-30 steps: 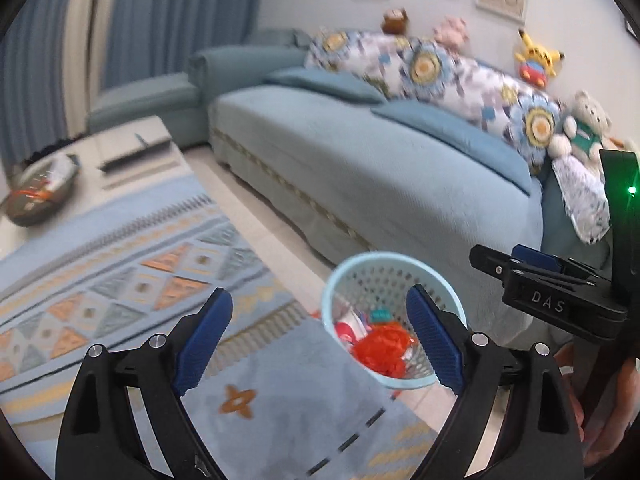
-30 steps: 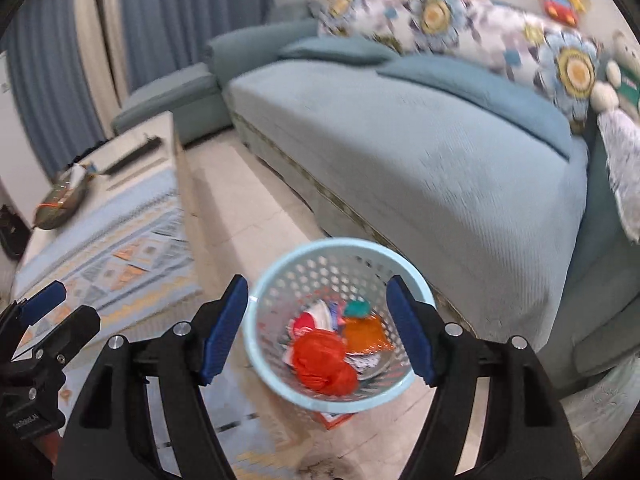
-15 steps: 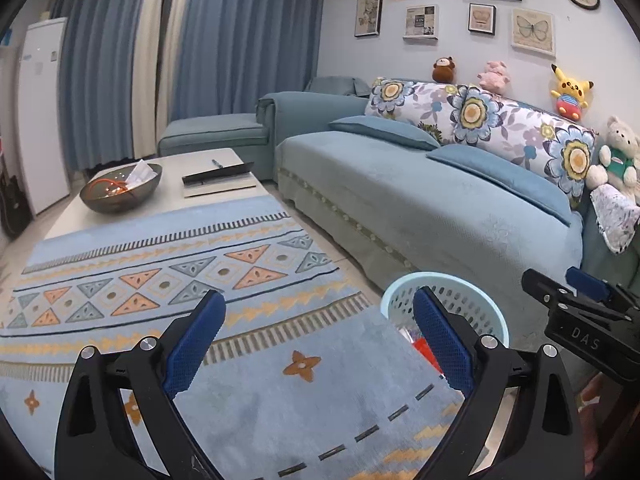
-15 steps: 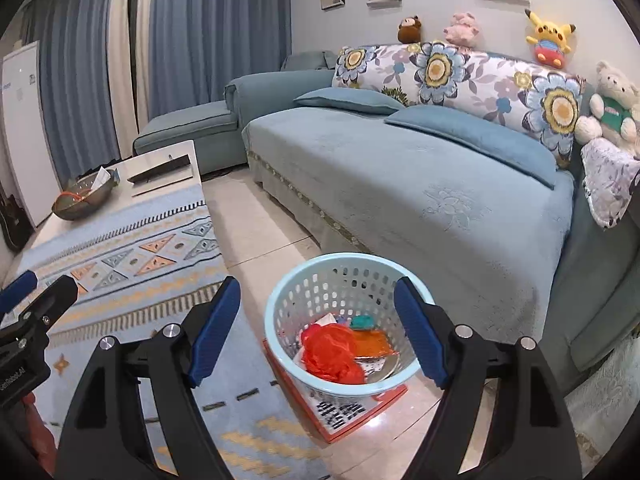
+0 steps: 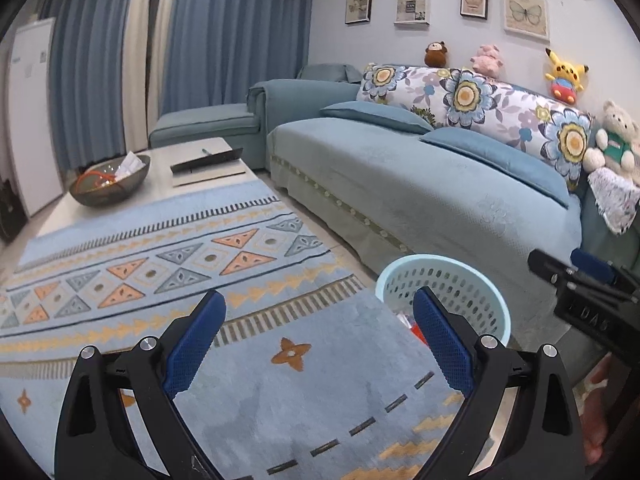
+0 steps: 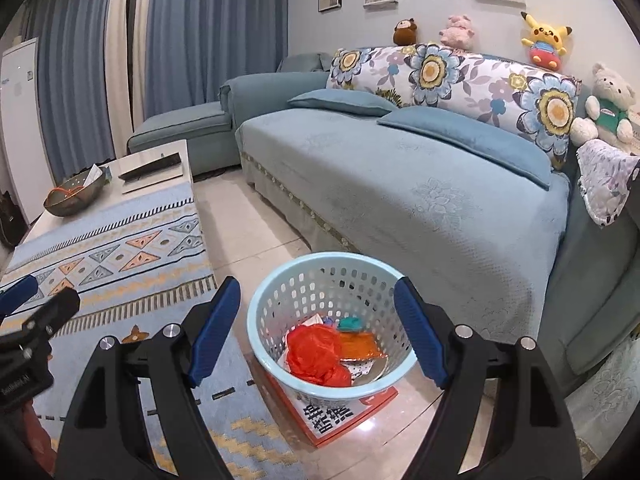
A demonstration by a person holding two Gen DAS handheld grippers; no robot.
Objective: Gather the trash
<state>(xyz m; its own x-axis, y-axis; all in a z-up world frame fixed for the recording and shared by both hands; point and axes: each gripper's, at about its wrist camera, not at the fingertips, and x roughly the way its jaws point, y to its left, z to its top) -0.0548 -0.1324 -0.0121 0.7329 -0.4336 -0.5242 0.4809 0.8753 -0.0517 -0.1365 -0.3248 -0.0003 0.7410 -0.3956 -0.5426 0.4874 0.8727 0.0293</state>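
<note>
A light blue perforated basket (image 6: pixel 260 308) stands on the tiled floor beside the sofa. In it lie a crumpled red-orange plastic bag (image 6: pixel 316 354), an orange wrapper (image 6: pixel 360 346), a teal scrap (image 6: pixel 350 323) and white paper. My right gripper (image 6: pixel 317 292) hangs open above and short of the basket, nothing between its blue pads. My left gripper (image 5: pixel 320 304) is open and empty over the patterned cloth, with the basket (image 5: pixel 452 276) just past its right finger. Each view also catches the other gripper at its edge: right gripper (image 5: pixel 580 280), left gripper (image 6: pixel 36 308).
A red and white printed card (image 6: pixel 340 412) lies under the basket. The blue sofa (image 6: pixel 400 184) runs along the right. The low table (image 5: pixel 208 176) under the patterned cloth (image 5: pixel 160 264) carries a dark bowl (image 5: pixel 108 184) with paper and a red band, and a black flat object.
Both views have pulled back and tipped upward, so the basket now sits lower and farther off and more wall shows. Both grippers' jaws have widened slightly.
</note>
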